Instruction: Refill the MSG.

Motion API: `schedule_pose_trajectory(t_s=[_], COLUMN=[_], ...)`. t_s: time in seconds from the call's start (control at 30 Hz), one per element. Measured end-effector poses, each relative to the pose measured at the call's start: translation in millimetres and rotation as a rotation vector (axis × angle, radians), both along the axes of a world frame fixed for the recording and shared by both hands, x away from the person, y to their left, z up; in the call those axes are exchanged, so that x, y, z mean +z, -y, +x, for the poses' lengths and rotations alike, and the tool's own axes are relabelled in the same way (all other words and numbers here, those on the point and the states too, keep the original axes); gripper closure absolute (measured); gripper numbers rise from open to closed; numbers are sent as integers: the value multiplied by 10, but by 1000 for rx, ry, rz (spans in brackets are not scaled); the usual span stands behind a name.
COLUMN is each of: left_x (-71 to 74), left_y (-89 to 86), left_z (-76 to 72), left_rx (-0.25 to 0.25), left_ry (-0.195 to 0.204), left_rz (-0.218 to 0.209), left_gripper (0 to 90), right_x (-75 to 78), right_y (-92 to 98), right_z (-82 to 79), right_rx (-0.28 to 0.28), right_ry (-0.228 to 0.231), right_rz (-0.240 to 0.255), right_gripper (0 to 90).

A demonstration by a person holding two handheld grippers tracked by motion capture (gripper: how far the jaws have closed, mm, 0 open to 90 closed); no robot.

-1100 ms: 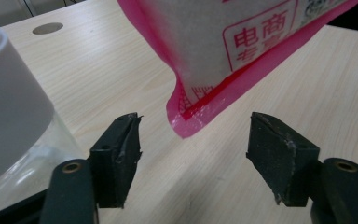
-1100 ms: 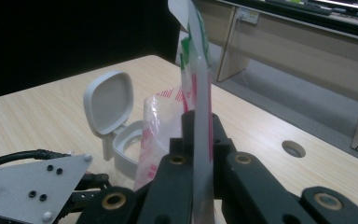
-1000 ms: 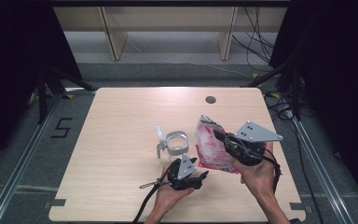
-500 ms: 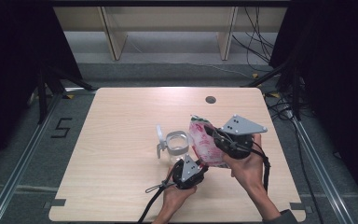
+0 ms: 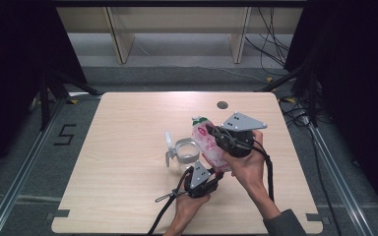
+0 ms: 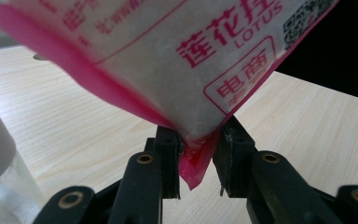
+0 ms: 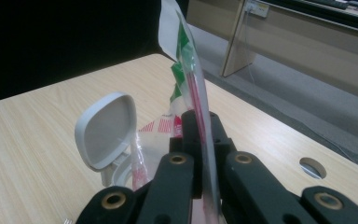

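**Pink pouch held at both ends above the table**

The pink-and-white printed plastic pouch (image 5: 208, 145) hangs in the air over the middle of the pale wooden table (image 5: 118, 128), held between two hand-held tongs.

Going from left to right in the high view: a clear glass jar (image 5: 186, 152) stands on the table with its white hinged lid (image 5: 168, 142) flipped up on its left side. The jar sits just beside the pouch's lower half.

Next comes the left gripper (image 5: 207, 178), near the table's front edge. Its jaws have just been closing, and in the left gripper view they stand narrow, the pads pinching the bottom corner of the pouch (image 6: 200, 158).

Right of that, the right gripper (image 5: 215, 132) with its grey three-cornered plate grips the pouch near its upper end. In the right gripper view its black jaws are pressed together on the thin film (image 7: 198, 112), and the white lid (image 7: 107, 128) shows just to their left.

A small round hole (image 5: 222, 104) lies in the tabletop farther back.
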State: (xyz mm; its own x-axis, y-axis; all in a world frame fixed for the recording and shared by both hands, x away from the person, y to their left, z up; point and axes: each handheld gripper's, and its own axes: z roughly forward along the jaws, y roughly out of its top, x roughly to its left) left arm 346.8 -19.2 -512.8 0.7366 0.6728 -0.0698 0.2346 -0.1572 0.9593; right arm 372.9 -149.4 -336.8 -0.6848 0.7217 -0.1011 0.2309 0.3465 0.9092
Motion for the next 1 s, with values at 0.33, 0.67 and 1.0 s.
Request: schedule_pose_trajectory(t_s=[0.33,0.67,1.0], left_x=[-22,13,2], left_y=[9,51,70], left_z=[52,48,53], left_rx=[-1,-23,-17], left_ry=[22,36,23], left_rz=[-34,-25,-55], left_gripper=[723,728,730], right_x=[-9,0,-27], right_y=[-187,-236,-330], right_z=[53,117,203], right_rx=[18,8,21], right_ry=[-13,-24,-30], right_rz=[-29,-39,-62], right_gripper=[900,900,900])
